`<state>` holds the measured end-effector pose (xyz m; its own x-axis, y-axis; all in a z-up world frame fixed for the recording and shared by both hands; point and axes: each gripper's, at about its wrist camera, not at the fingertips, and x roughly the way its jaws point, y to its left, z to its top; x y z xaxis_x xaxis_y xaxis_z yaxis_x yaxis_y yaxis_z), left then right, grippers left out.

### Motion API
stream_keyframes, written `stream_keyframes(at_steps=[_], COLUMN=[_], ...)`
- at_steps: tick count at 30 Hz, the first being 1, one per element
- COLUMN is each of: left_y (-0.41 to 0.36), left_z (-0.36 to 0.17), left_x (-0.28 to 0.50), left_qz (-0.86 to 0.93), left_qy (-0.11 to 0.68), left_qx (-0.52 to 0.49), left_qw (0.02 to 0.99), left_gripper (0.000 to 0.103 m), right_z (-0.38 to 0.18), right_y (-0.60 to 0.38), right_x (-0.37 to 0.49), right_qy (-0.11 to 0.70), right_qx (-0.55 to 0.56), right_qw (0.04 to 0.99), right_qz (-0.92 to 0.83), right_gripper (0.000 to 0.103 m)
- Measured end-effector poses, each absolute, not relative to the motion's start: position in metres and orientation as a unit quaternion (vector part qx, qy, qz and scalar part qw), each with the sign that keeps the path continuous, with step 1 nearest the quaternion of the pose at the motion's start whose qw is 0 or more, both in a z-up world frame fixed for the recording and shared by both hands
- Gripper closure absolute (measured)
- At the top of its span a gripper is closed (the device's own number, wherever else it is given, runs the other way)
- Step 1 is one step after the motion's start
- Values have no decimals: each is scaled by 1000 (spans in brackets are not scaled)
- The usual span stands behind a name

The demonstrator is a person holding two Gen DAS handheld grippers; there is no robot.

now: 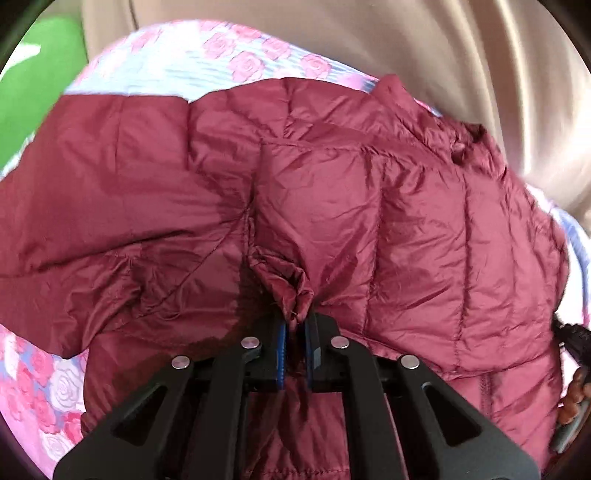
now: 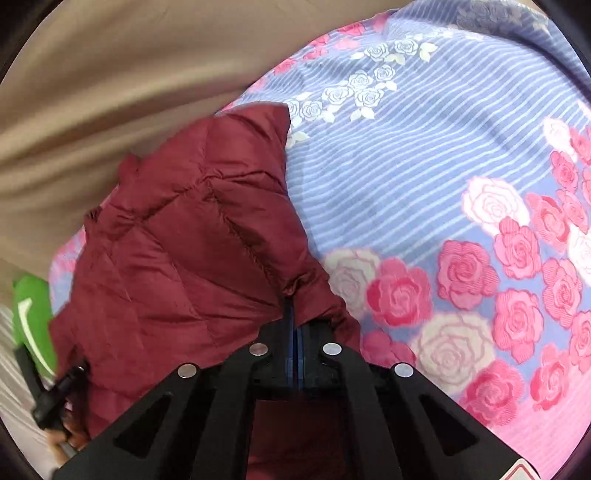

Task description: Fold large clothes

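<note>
A maroon quilted down jacket [image 1: 369, 221] lies spread over a rose-print bed sheet [image 1: 207, 62]. My left gripper [image 1: 295, 325] is shut on a bunched fold of the jacket near its middle. In the right wrist view the jacket [image 2: 192, 251] fills the left half over the striped rose sheet [image 2: 424, 166]. My right gripper [image 2: 295, 325] is shut on the jacket's right edge, with fabric gathered over the fingers. The other gripper's black frame shows at the right edge of the left wrist view [image 1: 570, 339] and at the lower left of the right wrist view [image 2: 59, 391].
A beige curtain or headboard fabric [image 1: 406, 33] runs behind the bed and also shows in the right wrist view [image 2: 110, 92]. A green object [image 1: 33, 92] lies at the bed's far left, seen too in the right wrist view [image 2: 33, 314].
</note>
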<state>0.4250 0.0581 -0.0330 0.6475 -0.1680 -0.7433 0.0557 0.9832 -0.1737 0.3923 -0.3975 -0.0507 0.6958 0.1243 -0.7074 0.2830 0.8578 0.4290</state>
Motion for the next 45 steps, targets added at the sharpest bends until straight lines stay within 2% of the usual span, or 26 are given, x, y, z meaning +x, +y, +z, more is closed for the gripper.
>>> stream_keyframes(at_steps=[3,7,9,12,18,21,22,23,27,32,36,42,45], left_y=[62,66,68,63,59,62,62,62,60,58,58,58,58], left_z=[-35,-37,-37,-38,-37,-38,-38,-39,-40,-40,-40,-41,-41], left_x=[426,424,422,420,419,420,421,421,421,421,422,421,422], left_qz=[-74,-77,-75,-71,-66,-69,-69,-70,-75,-73,-74,-74,-73], left_qy=[412,405,403,400,400,401,401,401,401,401,400,400,400], left_qx=[-77,-86,-83,-79,-71,-76,-77,-78,-66,-62,-63,-62,-61], left_qw=[905,907,908,910,911,910,910,910,911,911,911,912,912], left_gripper=[96,95,95,95,95,95,95,94,88,88,87,86,86], right_z=[-38,-42,-32,-2,40,27,18,11,-16,18,-6,13,-7], right_y=[-396,-409,-418,-415,-364,-346,-345,-350,-384,-360,-355,-357,-355], right_x=[380,370,354,346,407,451,467,472,495,456,444,382,378], right_qy=[376,399,380,340,332,359,371,377,378,341,387,344,381], right_qx=[246,237,224,216,152,120,114,118,219,173,94,102,77], right_qw=[893,884,893,911,931,925,921,917,898,923,915,931,919], right_qz=[-40,-49,-95,-89,-22,-24,-37,-43,-54,-36,-62,-58,-65], right_gripper=[103,102,95,94,94,94,96,103,103,99,103,101,101])
